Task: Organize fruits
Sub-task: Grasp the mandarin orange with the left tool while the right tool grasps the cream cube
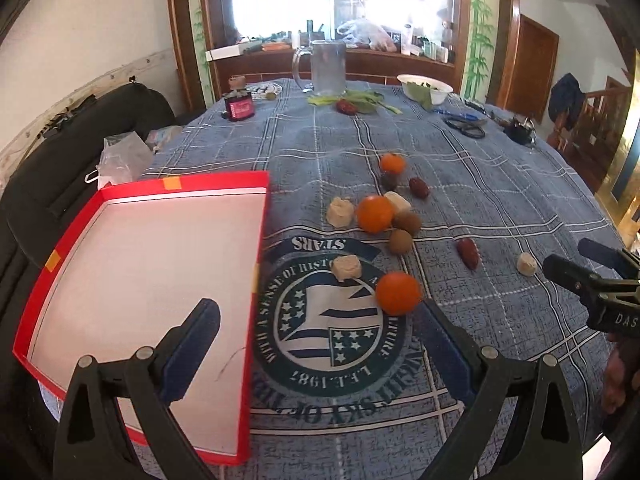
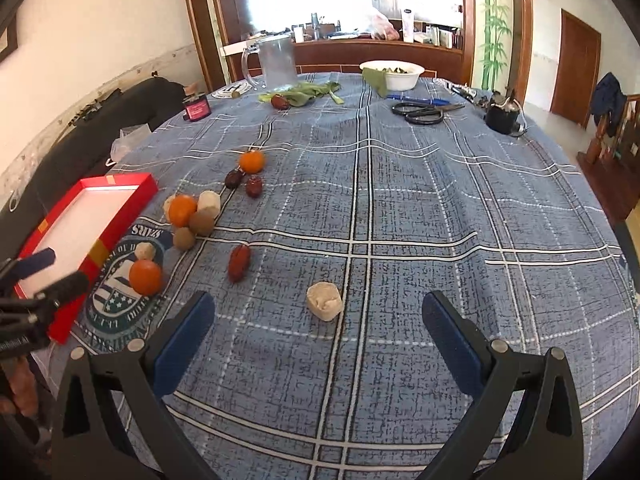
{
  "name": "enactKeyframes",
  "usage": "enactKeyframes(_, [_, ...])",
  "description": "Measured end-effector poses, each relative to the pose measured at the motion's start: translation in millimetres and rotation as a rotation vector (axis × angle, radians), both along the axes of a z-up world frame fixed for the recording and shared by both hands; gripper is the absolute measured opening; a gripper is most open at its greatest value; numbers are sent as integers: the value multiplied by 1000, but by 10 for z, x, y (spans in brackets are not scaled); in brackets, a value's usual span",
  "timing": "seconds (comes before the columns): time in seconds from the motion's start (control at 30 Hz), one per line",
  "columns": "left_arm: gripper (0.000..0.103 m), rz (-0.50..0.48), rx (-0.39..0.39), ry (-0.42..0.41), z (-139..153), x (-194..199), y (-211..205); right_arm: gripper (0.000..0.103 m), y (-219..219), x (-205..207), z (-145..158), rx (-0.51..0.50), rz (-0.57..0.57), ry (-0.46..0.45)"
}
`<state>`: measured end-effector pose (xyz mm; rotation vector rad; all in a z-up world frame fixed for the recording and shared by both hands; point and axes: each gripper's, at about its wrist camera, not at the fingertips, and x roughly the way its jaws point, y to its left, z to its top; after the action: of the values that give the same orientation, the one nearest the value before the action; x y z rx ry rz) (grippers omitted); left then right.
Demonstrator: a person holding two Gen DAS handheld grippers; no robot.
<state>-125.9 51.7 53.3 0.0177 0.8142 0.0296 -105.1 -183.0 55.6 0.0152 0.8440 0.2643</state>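
A home dining room: a round table [image 2: 400, 220] under a blue plaid cloth, wood-framed pass-through window [image 1: 340, 8] cluttered with bottles, bamboo wall paintings [image 1: 478, 28], wooden door [image 2: 576, 68].

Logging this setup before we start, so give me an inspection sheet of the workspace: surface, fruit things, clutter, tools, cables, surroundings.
Surface: round table under a blue plaid cloth, with a printed emblem.
Job's things: red tray, nothing in it; three oranges, the nearest by the left tool; two brown fruits; red dates; pale blocks.
Clutter: glass mug, white bowl, greens, scissors, pen, pink jar.
Tools: left tool open; right tool open; both hold nothing.
Cables: nothing seen.
Surroundings: dark sofa, bright window, cluttered counter, wooden door.
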Motion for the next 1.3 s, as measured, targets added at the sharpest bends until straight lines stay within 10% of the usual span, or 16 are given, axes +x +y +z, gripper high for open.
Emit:
enactKeyframes(0.9, [98, 14, 28, 23, -57, 34, -10, 96, 129, 14, -112, -1, 30, 34])
enactKeyframes(1.3, [87, -9, 14, 58, -150, 116, -54, 59, 66, 127, -295, 46, 37, 106])
